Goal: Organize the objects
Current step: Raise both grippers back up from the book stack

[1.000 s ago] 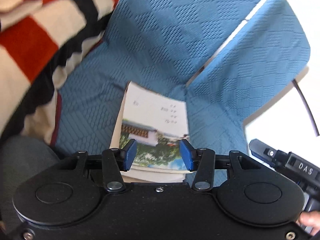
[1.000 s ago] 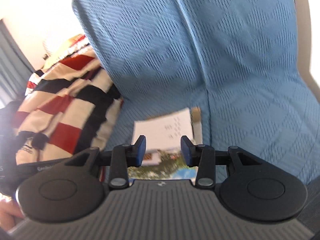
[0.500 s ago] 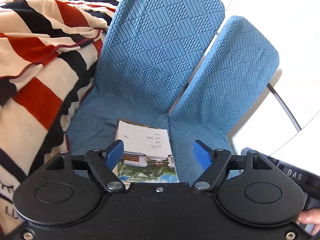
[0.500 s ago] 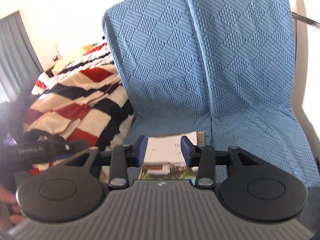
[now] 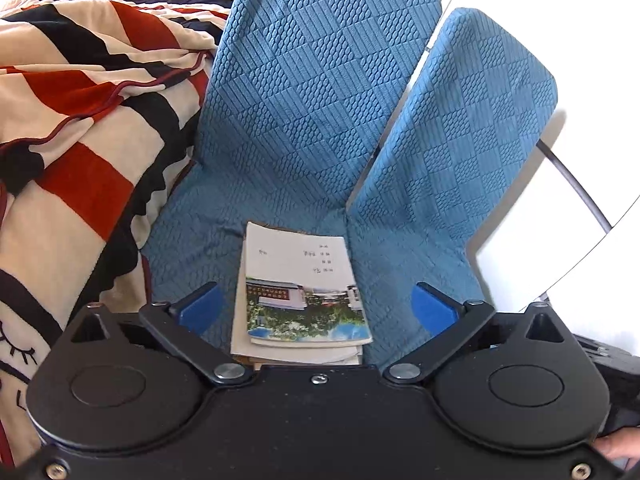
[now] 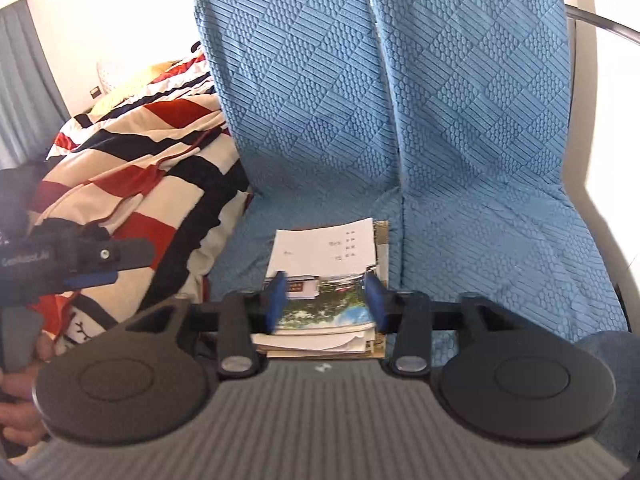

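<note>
A stack of booklets and papers (image 5: 302,292) lies on the left seat of a blue quilted chair (image 5: 316,92); the top booklet has a white upper half and a photo of buildings and trees. My left gripper (image 5: 316,310) is wide open and empty, held back from the stack's near edge. In the right wrist view the stack (image 6: 332,280) lies just beyond my right gripper (image 6: 326,298), which is partly open and empty. The left gripper's body (image 6: 76,260) shows at that view's left edge.
A red, black and cream striped blanket (image 5: 84,120) is heaped on the bed left of the chair. The second blue seat (image 6: 508,248) lies right of the stack. A white wall and a dark curved rail (image 5: 576,184) are at the right.
Both grippers pulled back and away from the stack, so more of the chair shows. My left gripper's fingers spread from narrow to wide open. The stack has stayed in place.
</note>
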A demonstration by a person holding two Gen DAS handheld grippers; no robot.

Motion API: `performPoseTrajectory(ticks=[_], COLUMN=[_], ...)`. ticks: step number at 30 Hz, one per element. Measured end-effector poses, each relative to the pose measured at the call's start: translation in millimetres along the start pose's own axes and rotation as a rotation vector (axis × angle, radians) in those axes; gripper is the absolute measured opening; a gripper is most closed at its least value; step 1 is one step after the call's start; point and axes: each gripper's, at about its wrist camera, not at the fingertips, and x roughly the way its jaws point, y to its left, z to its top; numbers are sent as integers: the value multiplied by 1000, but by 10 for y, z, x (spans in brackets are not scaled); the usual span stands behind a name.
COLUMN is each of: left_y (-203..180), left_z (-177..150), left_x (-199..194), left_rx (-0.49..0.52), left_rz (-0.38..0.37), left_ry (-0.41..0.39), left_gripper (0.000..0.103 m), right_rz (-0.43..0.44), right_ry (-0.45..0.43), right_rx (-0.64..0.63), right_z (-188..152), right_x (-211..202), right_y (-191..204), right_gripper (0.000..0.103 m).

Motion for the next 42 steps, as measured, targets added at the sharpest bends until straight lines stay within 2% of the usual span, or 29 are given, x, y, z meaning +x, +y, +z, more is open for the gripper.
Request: performPoseTrajectory(ticks=[1, 2, 3, 12, 21, 35, 42], left_y=[-2, 5, 12, 61, 20, 30, 57], left_z=[-4, 0, 2, -18, -24, -4, 4], left_x=[8, 33, 52, 121, 130, 150, 119], left_rx=[0, -1, -1, -6, 38, 41, 34], left_rz=[7, 11, 10, 70, 56, 74, 50], left_ry=[1, 7, 16, 39, 54, 56, 58], left_gripper=[102, 102, 102, 102, 102, 102, 102], right_rz=[-5, -21, -43, -54, -62, -59, -66], right_ry=[-7, -18, -26, 40, 50, 66, 69], right_rx=[11, 24, 35, 18, 59, 58, 65], right_z=[-4, -5, -6, -34, -96, -90, -93], right_x=[2, 7, 9, 138, 143, 155, 176], right_y=[-18, -36, -46, -41, -78, -76, -44], right_gripper=[81, 95, 99, 100, 100, 100, 100])
